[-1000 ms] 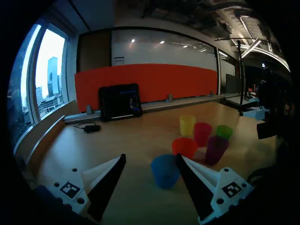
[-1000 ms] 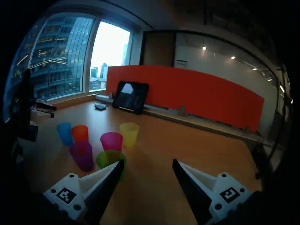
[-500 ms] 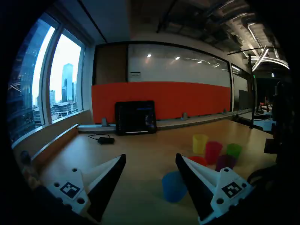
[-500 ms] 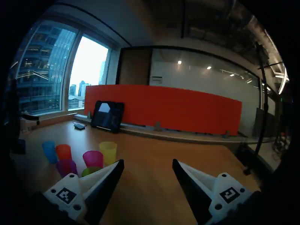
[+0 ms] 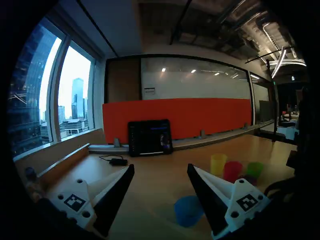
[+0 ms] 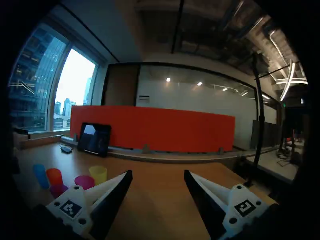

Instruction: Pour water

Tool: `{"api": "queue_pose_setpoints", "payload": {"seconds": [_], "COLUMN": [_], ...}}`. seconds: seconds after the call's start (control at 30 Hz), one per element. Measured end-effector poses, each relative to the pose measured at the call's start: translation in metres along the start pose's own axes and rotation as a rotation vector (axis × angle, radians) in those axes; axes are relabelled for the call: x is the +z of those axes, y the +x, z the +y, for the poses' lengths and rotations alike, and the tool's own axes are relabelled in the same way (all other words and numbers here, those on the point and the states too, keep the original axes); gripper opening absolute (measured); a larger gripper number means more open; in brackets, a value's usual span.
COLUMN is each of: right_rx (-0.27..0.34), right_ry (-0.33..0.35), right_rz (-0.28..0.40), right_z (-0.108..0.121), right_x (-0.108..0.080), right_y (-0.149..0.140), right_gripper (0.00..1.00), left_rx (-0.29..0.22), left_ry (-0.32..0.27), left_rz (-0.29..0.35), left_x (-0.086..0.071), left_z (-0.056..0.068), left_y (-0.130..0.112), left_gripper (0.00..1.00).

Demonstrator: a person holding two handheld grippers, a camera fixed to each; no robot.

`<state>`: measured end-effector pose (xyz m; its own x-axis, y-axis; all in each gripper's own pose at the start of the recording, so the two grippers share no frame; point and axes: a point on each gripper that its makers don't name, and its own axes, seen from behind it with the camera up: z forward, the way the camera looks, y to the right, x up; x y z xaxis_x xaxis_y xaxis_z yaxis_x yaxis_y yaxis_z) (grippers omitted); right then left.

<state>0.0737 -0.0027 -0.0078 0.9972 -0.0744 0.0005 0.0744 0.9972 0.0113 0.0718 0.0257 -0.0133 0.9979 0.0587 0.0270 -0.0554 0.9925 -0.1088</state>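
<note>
Wall sign (image 5: pixel 150 91): writing too small to read. Square black-and-white marker (image 5: pixel 75 202) on a finger of the left claw (image 5: pixel 160 166).

Left claw: spread wide, empty, touching nothing. Blue cup (image 5: pixel 188 210) upright on tabletop (image 5: pixel 156 190), partly behind the right-hand finger; yellow cup (image 5: pixel 218 164) farther off.

Right claw (image 6: pixel 157 172): spread wide, empty.

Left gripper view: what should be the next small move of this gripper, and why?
Probably tilt the left gripper down and shift it slightly right, toward the blue cup. Its fingers are open and hold nothing, and it looks out across the table. The blue cup, the nearest one, sits low and partly behind one finger, not between the two.
</note>
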Motion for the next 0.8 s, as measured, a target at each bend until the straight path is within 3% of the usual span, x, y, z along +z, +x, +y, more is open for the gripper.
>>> {"api": "queue_pose_setpoints", "payload": {"seconds": [0.3,0.6,0.8], "right_rx": [0.02,0.017,0.026], "right_ry": [-0.037,-0.044,-0.048], "right_rz": [0.021,0.03,0.028], "right_z": [0.007,0.004,0.004], "right_x": [-0.006,-0.007,-0.008], "right_y": [0.005,0.004,0.005], "right_gripper": [1.0,1.0,1.0], "left_rx": [0.005,-0.005,-0.006], "left_ry": [0.05,0.059,0.089], "left_rz": [0.065,0.087,0.095], "left_x": [0.005,0.002,-0.002], "left_z": [-0.002,-0.001,-0.008], "left_y": [0.009,0.005,-0.003], "left_gripper": [0.98,0.98,0.98]}}
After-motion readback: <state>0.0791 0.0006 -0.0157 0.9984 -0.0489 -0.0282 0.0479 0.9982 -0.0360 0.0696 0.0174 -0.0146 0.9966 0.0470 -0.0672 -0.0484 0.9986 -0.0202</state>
